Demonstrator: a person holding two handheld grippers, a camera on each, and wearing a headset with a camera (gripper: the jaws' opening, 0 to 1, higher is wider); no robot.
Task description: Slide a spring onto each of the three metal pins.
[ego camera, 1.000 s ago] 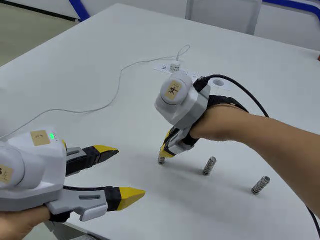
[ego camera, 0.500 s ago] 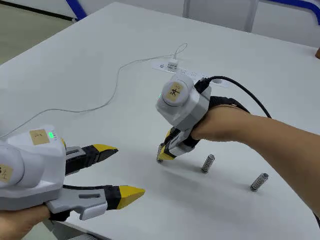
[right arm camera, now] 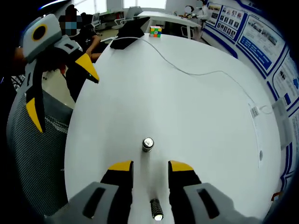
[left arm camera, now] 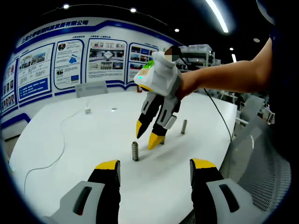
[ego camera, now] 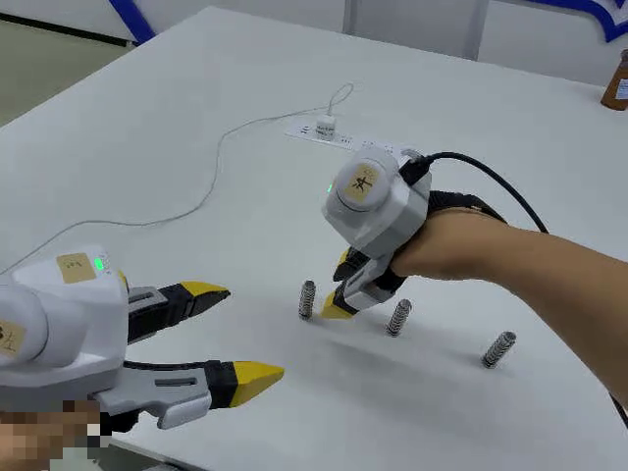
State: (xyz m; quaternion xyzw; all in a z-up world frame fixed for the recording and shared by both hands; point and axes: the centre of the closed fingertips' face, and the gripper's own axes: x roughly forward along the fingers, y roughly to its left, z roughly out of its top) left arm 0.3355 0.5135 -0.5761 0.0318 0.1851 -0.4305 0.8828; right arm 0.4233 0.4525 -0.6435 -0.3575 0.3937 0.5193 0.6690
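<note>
White worktop (ego camera: 196,118): our right gripper (ego camera: 340,294), jaws released and seemingly empty, hangs beside the leftmost spring (ego camera: 307,299); left gripper (ego camera: 255,331) gapes too.

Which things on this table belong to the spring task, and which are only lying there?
Belong to the job:
- left spring, middle spring, right spring, all standing upright
- right gripper and left gripper, jaws open

Just lying about:
- power strip
- white cable
- brown bottle
- Rubik's cube
</note>
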